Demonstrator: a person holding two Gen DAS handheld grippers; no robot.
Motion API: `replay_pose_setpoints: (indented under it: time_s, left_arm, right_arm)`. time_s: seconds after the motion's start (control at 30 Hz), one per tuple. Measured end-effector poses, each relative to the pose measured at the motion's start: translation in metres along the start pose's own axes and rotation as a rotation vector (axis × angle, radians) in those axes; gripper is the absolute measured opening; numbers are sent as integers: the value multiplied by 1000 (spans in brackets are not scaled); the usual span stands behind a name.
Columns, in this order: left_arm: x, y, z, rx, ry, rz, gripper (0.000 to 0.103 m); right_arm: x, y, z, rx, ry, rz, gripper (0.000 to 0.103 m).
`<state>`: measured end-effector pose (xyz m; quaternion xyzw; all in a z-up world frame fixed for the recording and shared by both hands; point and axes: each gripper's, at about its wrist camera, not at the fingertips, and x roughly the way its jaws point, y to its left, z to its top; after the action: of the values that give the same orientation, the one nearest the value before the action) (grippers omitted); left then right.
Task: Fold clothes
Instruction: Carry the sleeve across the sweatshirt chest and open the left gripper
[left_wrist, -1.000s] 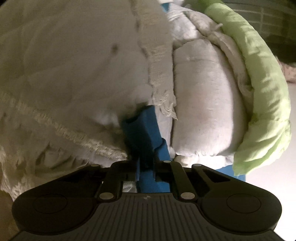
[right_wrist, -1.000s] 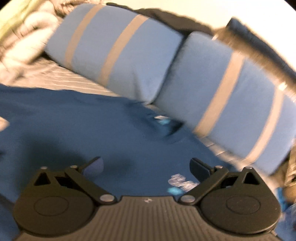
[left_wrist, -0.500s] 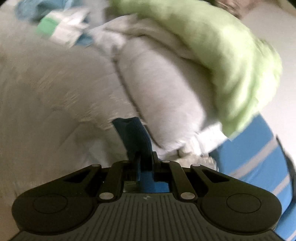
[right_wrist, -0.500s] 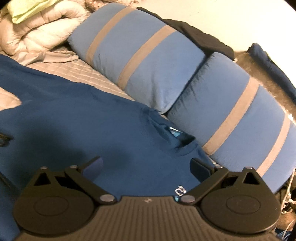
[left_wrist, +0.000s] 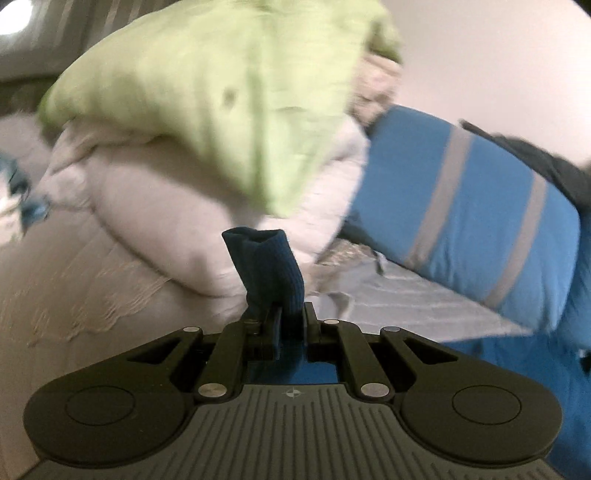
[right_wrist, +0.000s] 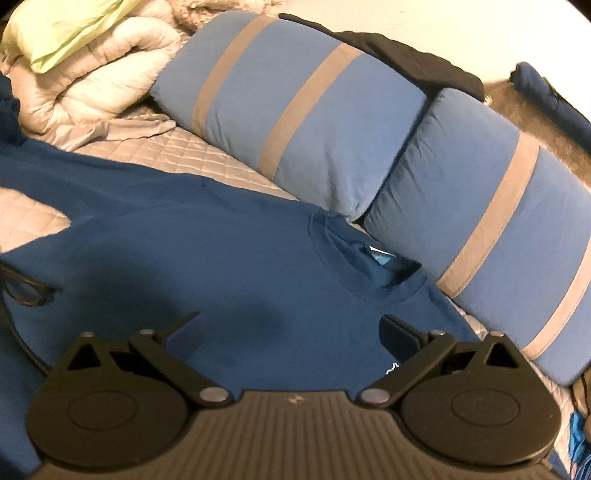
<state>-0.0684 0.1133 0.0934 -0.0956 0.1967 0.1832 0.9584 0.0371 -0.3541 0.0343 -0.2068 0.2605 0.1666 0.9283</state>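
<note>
Left gripper (left_wrist: 284, 317) clamped on ribbed knit cuff (left_wrist: 264, 266) of the blue shirt, cuff bunched upright between the jaws. Right gripper (right_wrist: 291, 328) wide, holding nothing, over the shirt (right_wrist: 207, 251). Shirt lies flat, smooth cotton, on the quilted bed (right_wrist: 177, 151), round collar (right_wrist: 369, 266) toward 2 blue pillows (right_wrist: 295, 110) with grey stripes along the bed's far edge. Puffy white duvet (right_wrist: 92, 88) with lime cloth (right_wrist: 70, 29) on top at far-left corner.
</note>
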Motion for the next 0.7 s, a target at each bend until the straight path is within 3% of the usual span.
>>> replay_pose_setpoints:
  time_s: [0.17,0.7]
  left_arm:
    - [-2,-34,-1,122,-1,-37,10]
    - [8,-115,15,280,6,-154,10]
  right_arm:
    - [1,-5,0,40,10,13,103]
    - [3,-9,1,78,19,43,103]
